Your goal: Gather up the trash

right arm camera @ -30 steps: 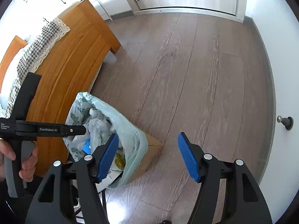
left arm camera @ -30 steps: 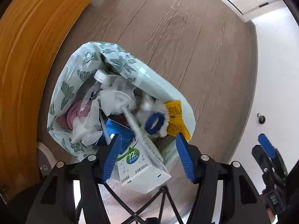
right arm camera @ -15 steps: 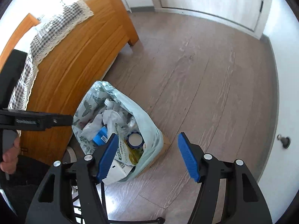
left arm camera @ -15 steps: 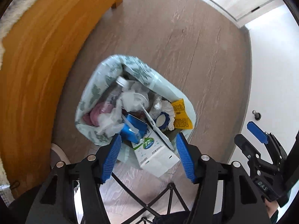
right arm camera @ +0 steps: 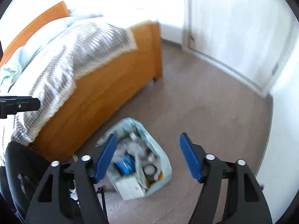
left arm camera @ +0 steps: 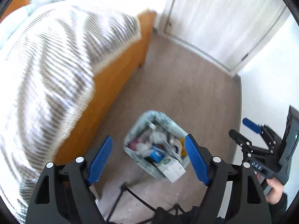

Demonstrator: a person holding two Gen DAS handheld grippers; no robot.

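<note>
Above the full trash bag (left arm camera: 156, 145), both grippers' jaws have just been opening, wide and empty.

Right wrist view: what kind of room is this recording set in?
Most likely a bedroom in a home: a wooden bed frame with a striped blanket draped over it, wood-look flooring, and a lined trash bin full of rubbish beside the bed.

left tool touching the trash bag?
Apart. In the left wrist view the left tool hangs open well above the trash bag on the floor, nothing between its pads.
</note>
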